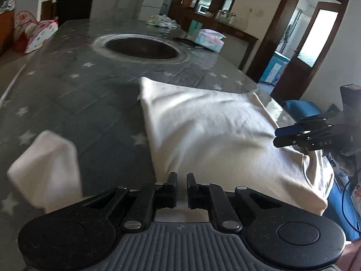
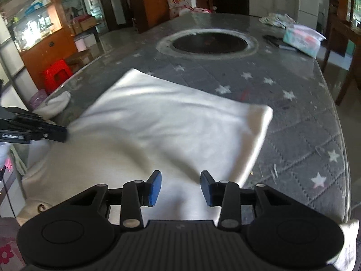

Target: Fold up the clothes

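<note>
Lying flat on the grey star-printed quilted table cover [image 2: 293, 122], the white cotton garment [image 2: 158, 122] sits straight ahead of both grippers

Its long axis runs from the near table edge, where cloth hangs over, toward the far round black opening [image 2: 207, 43]; a white sleeve-like flap [image 1: 45, 169] sticks out to the left, nearest the left gripper [image 1: 181, 187], whose jaws stand nearly closed with a narrow gap, seemingly gripping nothing, while the right gripper [image 2: 181, 188] hovers released, blue pads [image 2: 155, 188] apart, above the garment's near right part, just beside its right edge
</note>
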`<state>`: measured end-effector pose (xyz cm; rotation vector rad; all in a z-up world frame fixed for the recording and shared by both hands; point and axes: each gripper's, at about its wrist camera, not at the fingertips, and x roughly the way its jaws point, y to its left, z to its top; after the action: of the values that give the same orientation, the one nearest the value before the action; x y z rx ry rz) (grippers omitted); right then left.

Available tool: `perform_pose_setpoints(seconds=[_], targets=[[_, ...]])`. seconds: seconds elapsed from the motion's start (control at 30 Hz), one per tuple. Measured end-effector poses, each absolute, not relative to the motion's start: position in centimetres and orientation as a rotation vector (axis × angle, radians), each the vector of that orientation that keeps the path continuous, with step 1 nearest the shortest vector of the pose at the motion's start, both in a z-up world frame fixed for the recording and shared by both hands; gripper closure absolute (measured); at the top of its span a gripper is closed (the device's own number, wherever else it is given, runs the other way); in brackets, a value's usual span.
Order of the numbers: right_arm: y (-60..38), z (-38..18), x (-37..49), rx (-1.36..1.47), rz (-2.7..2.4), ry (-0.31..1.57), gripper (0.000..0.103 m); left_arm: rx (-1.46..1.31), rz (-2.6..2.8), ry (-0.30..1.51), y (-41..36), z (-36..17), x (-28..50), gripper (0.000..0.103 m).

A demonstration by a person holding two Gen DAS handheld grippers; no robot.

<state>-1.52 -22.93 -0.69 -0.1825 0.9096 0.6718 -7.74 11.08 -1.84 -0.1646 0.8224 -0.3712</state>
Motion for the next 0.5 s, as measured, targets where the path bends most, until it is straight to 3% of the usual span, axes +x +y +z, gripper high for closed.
perform_pose_setpoints(seconds=[0.23, 0.5], targets=[[-22.8, -0.7, 0.4, -0.151, 0.648, 0.889, 0.065, -0.188, -0.392, 0.776, 10.4, 0.2, -5.9, 0.092], [-22.6, -1.2, 1.7, -0.163, 0.618, 0.884, 0.064, -0.129, -0.358, 0.816, 9.6, -2.5, -3.0, 0.092]])
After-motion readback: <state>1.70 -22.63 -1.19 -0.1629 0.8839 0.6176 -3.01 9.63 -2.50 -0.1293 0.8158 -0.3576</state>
